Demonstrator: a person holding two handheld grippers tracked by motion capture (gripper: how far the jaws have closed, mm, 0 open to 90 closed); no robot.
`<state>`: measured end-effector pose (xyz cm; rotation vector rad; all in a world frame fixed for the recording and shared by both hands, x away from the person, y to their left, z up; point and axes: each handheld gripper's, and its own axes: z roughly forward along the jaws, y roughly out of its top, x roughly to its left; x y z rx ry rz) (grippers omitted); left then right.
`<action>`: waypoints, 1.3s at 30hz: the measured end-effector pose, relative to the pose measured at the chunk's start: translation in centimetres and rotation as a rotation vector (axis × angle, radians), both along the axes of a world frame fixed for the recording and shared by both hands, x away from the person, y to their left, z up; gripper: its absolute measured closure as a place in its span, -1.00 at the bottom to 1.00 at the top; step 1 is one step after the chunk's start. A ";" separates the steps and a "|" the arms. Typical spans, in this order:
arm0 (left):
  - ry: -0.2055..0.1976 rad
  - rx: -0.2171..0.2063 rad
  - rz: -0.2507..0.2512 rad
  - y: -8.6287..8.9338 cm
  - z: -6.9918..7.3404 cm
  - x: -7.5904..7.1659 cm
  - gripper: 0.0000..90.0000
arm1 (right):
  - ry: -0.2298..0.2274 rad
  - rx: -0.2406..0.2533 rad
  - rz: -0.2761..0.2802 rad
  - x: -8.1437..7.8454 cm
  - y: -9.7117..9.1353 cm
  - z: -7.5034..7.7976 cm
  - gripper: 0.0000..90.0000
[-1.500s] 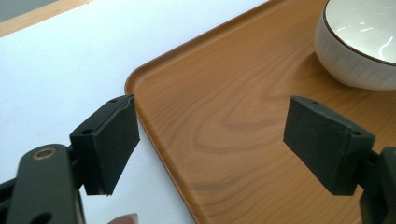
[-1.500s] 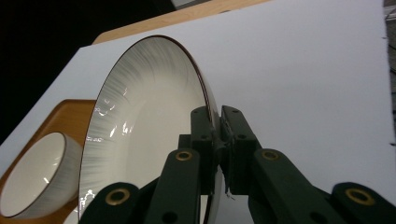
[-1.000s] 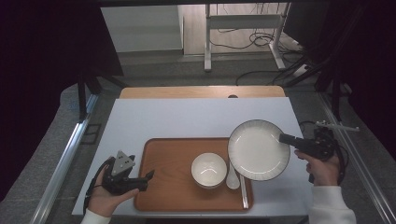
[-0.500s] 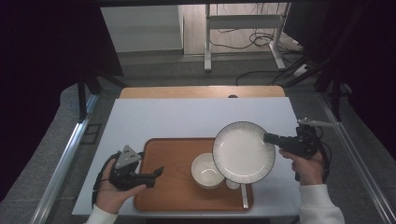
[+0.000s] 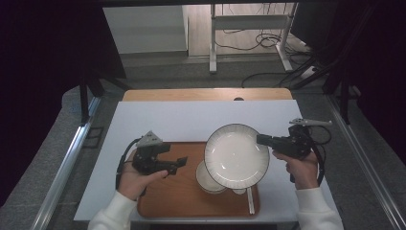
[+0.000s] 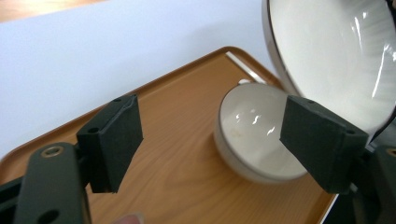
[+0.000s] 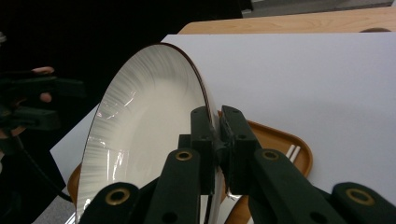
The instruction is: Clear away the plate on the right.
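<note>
I take the tray (image 5: 163, 201) as my landmark. My left gripper (image 5: 181, 163) hangs over the tray's left half, jaws pointing toward the bowl (image 5: 207, 179); a second ago it sat lower, at the tray's left edge, so it has come up and in over the wood. In the left gripper view its jaws stand wide with only bare tray and the bowl (image 6: 254, 135) beyond them, nothing between the pads; they have just been closing a little and still gape. The bowl sits right of the tray's middle, in the same spot as before, but now the plate (image 5: 237, 155) covers its upper right part from the high view. That plate is the big change: a second ago it was off the tray's right side, over the white tabletop (image 5: 158, 120); half a second ago its rim reached the bowl; now it is lifted and tilted above the tray's right half, overlapping bowl and tray edge. A white spoon (image 5: 238, 191) peeks out under it, just right of the bowl. My right gripper (image 5: 261, 140) is clamped narrow on the plate's right rim, and in the right gripper view I see the rim (image 7: 205, 105) pinched between the two pads with the plate standing nearly on edge. That hand has slid left toward the tray along with it.
</note>
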<state>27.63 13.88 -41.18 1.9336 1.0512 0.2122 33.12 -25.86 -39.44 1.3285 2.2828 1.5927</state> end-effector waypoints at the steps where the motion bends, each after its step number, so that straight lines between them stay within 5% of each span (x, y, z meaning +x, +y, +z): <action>1: 0.008 -0.008 -0.010 -0.5 0.0 0.5 -0.50 | 0.000 -0.005 0.010 0.1 0.4 0.0 0.88; 10: 0.110 -0.077 -0.107 -3.5 -0.4 3.7 -0.18 | -0.005 -0.020 0.042 0.2 2.0 -0.2 0.87; 16: 0.152 -0.111 -0.129 -3.5 -0.6 4.3 0.37 | -0.015 -0.019 0.067 0.1 2.9 -0.1 0.87; 23: 0.191 -0.130 -0.151 -3.5 -0.7 4.6 0.73 | -0.025 -0.024 0.087 -0.1 3.5 -0.1 0.87; 30: 0.248 -0.194 -0.153 -2.6 -0.5 5.0 0.85 | -0.029 -0.025 0.100 -0.1 3.5 -0.1 0.87; 39: 0.245 -0.169 -0.129 -2.0 0.3 5.0 0.86 | -0.031 -0.031 0.134 -0.1 3.9 -0.3 0.85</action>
